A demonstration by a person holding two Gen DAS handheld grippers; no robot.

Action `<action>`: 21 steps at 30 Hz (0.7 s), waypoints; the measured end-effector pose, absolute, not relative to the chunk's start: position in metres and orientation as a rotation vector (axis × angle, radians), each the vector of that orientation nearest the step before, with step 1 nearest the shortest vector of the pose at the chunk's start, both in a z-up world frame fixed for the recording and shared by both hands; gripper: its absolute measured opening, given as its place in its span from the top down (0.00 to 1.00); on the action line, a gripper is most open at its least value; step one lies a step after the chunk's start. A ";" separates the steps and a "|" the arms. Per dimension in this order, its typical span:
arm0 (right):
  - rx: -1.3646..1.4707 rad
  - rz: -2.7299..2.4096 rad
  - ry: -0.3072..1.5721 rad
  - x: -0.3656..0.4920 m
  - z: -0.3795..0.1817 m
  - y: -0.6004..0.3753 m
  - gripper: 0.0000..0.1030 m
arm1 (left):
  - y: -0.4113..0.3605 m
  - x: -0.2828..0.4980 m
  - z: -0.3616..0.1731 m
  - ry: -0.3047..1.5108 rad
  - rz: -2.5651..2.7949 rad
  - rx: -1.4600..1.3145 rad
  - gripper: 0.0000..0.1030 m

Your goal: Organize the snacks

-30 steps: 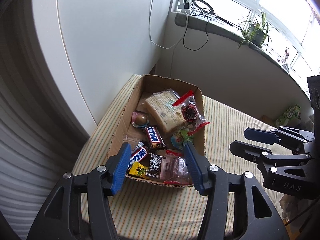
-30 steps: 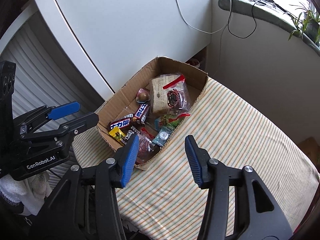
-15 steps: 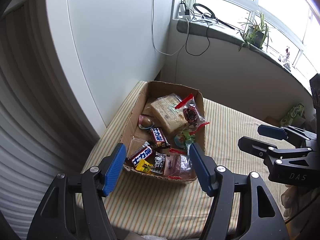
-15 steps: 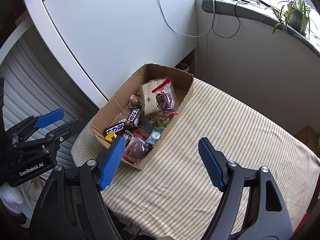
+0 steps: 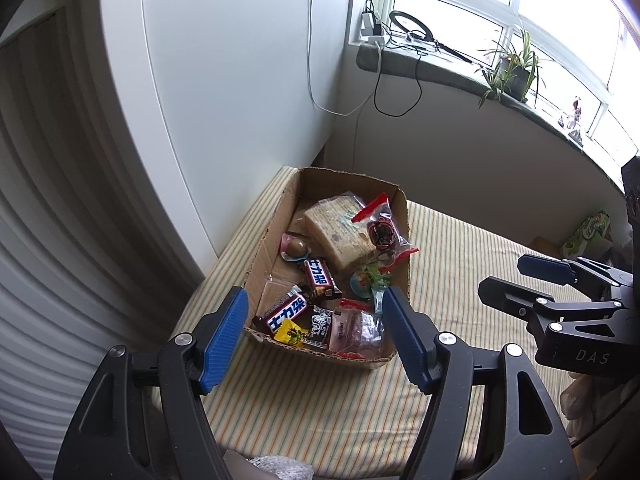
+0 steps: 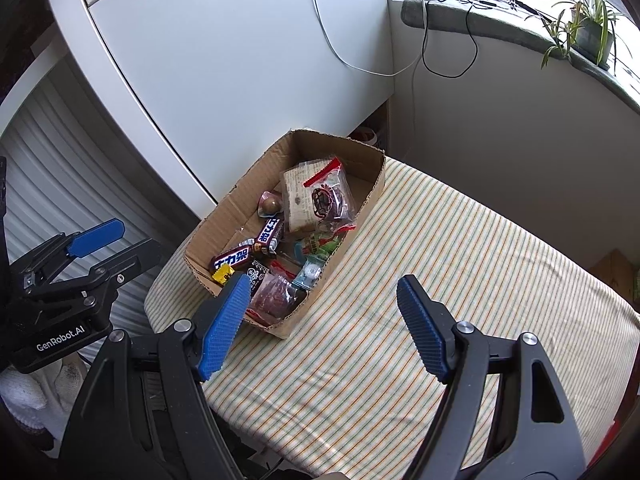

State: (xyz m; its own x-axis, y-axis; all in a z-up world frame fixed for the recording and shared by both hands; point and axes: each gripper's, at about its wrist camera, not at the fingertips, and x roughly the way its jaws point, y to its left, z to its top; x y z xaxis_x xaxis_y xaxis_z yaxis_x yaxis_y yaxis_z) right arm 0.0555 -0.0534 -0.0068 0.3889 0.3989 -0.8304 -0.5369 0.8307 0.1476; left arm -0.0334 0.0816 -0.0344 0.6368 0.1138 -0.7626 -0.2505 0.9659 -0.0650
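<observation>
An open cardboard box [image 5: 276, 224] lies on the striped tablecloth [image 5: 440, 248], holding several snacks: two dark chocolate bars [image 5: 288, 312], a wrapped bread pack [image 5: 340, 228], a red-sealed zip bag [image 5: 382, 232], a yellow candy [image 5: 290, 334] and a dark red packet [image 5: 360, 332]. My left gripper [image 5: 315, 296] hovers above the box's near end. Its jaws are opening, with nothing between them. My right gripper [image 6: 324, 282] stands open and empty above the box's [image 6: 240, 204] near right corner and the cloth [image 6: 460, 260].
A white cabinet [image 5: 240, 80] rises just left of the box, with a ribbed shutter [image 5: 48, 240] nearer me. Behind the table a sill [image 5: 440, 68] carries cables and a potted plant [image 5: 512, 68]. A green bag [image 5: 588, 228] lies beyond the table's far right edge.
Both pairs of jaws have spread wider, the right one by a lot. Both views have drawn back slightly, so the box looks smaller. The snacks have not moved.
</observation>
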 end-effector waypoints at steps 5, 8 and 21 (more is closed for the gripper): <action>-0.145 0.594 1.005 0.055 -0.004 -0.056 0.24 | 0.079 -0.035 -0.035 0.860 0.206 -0.171 0.32; -0.141 0.594 1.004 0.055 -0.003 -0.058 0.24 | 0.078 -0.036 -0.035 0.861 0.204 -0.170 0.32; -0.144 0.587 1.007 0.049 -0.004 -0.058 0.24 | 0.076 -0.040 -0.033 0.860 0.201 -0.172 0.32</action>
